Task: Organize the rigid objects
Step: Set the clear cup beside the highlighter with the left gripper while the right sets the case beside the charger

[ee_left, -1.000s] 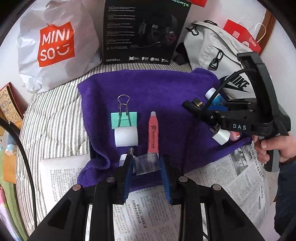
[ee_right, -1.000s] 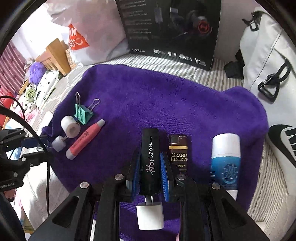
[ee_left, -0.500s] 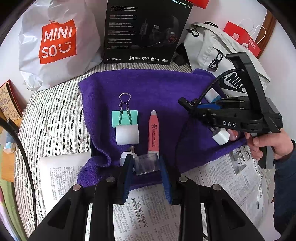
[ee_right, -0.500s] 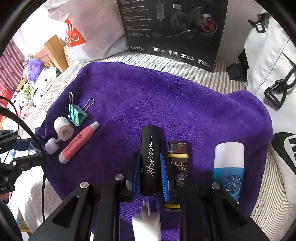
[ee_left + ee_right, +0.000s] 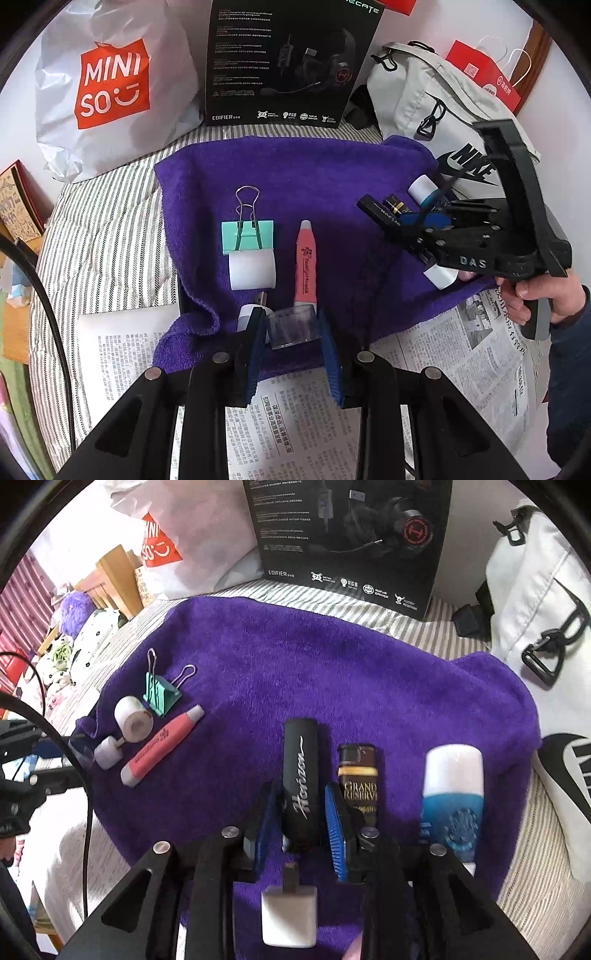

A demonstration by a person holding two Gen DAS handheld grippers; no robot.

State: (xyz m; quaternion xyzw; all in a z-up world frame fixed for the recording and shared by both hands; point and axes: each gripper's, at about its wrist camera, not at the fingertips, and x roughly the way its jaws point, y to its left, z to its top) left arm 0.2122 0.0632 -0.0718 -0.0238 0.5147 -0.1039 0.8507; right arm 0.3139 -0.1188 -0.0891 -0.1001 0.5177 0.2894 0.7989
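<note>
While the right gripper straddles the black Horizon tube at lower centre, fingers parted, the left gripper — also spread — frames a clear plastic piece on the purple towel.

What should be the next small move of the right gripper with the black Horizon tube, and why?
Probably pull the right gripper straight back, away from the black Horizon tube. The tube appears to lie on the purple towel, parallel with the brown lighter and the blue bottle, and small gaps show between the blue pads and the tube, so it seems released.
</note>
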